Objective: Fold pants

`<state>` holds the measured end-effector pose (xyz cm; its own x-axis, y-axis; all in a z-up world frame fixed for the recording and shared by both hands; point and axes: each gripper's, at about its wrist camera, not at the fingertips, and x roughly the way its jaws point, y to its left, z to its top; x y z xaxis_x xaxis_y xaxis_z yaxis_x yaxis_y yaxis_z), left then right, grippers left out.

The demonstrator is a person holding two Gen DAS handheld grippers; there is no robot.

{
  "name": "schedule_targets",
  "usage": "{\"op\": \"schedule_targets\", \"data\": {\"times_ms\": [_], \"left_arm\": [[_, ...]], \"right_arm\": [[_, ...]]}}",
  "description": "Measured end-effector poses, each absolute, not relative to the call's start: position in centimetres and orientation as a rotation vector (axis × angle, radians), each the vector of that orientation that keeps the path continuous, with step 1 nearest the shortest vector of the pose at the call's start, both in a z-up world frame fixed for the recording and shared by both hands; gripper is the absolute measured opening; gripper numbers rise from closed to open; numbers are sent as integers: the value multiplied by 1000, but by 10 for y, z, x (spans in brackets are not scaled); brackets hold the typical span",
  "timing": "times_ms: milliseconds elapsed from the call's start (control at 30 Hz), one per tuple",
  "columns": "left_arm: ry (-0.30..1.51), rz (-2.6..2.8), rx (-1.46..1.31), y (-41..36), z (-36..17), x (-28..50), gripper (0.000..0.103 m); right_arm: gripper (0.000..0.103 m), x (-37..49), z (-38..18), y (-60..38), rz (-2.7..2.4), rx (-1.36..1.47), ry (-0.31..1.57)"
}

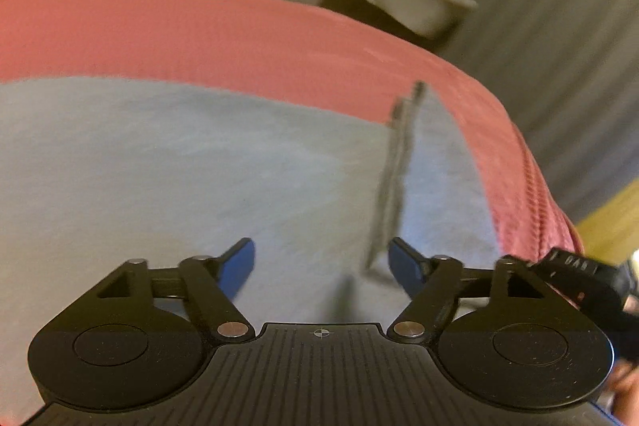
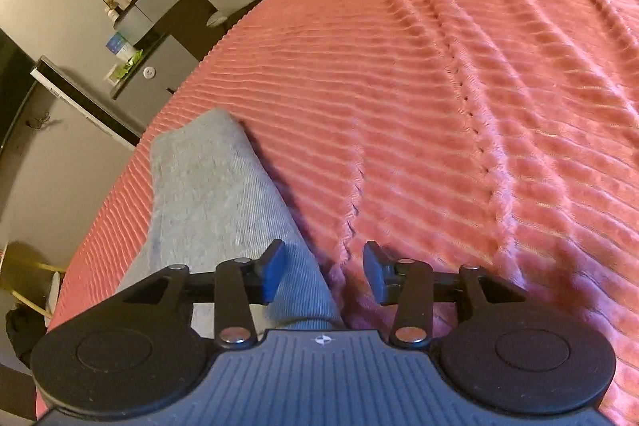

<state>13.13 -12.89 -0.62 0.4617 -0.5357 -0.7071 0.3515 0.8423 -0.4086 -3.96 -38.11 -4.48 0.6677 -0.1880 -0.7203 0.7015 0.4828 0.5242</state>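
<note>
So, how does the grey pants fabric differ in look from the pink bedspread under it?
The grey pants have a fine, flat knit surface, while the pink bedspread has thick raised ribs. The pants lie as a narrow strip in the right wrist view; the bedspread spreads far wider around them. In the left wrist view the pants carry a dark band, perhaps a stripe; the bedspread shows none. Both are soft cloth lying flat.

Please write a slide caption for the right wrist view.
Open right gripper above grey pants lying on a ribbed pink bedspread.
</note>
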Motion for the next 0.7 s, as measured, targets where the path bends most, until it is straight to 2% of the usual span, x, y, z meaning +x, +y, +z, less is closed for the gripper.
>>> {"op": "schedule_targets", "data": {"times_ms": [33,167,233,300,367,400,433,467,567,633,700], "left_arm": [[964,-575,-205,-142,-8,141,69],[1076,-605,-178,-183,-28,171,70],[1096,-596,-170,-195,-37,180,80],[1088,-614,-188,-203,-36,183,79],[1091,-632,-181,-211,-35,181,56],[1094,-637,-174,-214,-36,179,34],[1100,-641,-184,-215,-37,179,24],[1100,-639,-194,-213,-37,179,18],[1055,-652,-268,-197,-22,172,14],[982,-643,-287,-181,-5,162,14],[901,-620,-288,-158,13,148,14]], "right_arm": [[43,-40,-49,-382,-588,920,637],[44,-40,-55,-380,-553,940,606],[47,-40,-56,-380,-543,942,595],[49,-39,-57,-378,-528,932,589],[50,-39,-59,-375,-508,938,576],[52,-39,-59,-374,-491,948,564],[54,-39,-59,-374,-474,954,555],[54,-39,-58,-373,-454,960,553],[55,-45,-50,-371,-386,972,532],[65,-55,-41,-367,-319,974,517],[67,-64,-32,-360,-238,976,519]]}}
